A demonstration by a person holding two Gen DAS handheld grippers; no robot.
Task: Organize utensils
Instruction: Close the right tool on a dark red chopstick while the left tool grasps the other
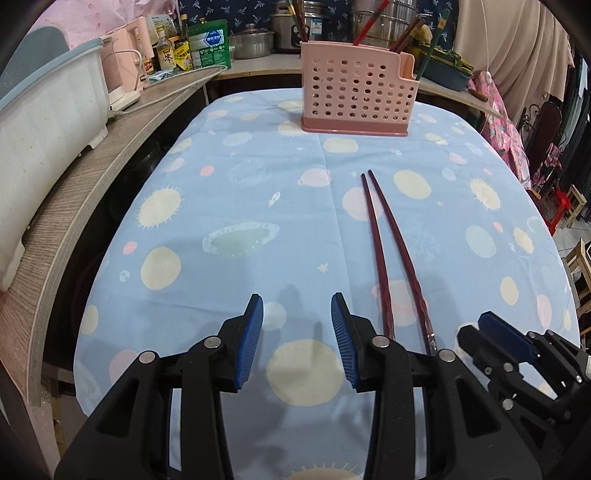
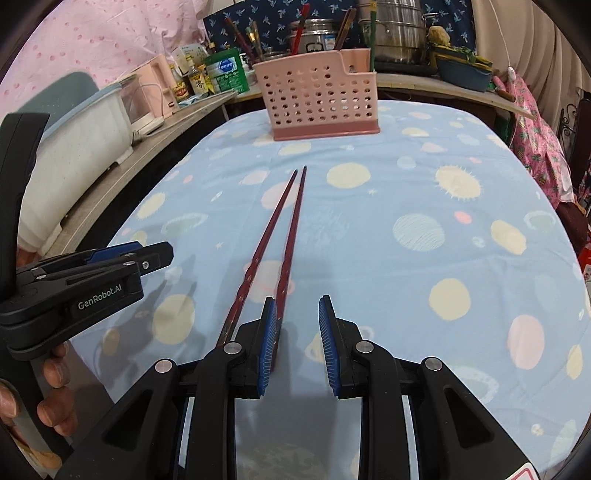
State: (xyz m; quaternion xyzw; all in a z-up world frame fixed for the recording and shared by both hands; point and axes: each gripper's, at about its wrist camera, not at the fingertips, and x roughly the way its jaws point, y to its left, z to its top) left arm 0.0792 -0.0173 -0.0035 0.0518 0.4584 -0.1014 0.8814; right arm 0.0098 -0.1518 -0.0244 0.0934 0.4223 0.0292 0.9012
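Note:
Two dark red chopsticks (image 1: 380, 236) lie side by side on the blue planet-print tablecloth (image 1: 221, 206), thin tips pointing toward a pink perforated utensil holder (image 1: 354, 96) at the far end. My left gripper (image 1: 297, 306) hovers open just left of their thick ends, nothing between its blue pads. My right gripper (image 1: 476, 328) shows at the lower right. In the right wrist view the chopsticks (image 2: 288, 229) run under my open right gripper (image 2: 298, 306); one thick end is hidden behind its left finger, and the gap is empty. The holder (image 2: 317, 99) holds several utensils. The left gripper (image 2: 162, 253) sits to the left.
A wooden shelf (image 1: 74, 206) along the left carries a white dish rack (image 1: 48, 110), a pink kettle (image 1: 125, 70) and bottles. Steel pots (image 2: 399, 33) stand on the counter behind the holder. A hand (image 2: 55, 398) grips the left tool. Chairs (image 1: 576, 273) stand beyond the table's right edge.

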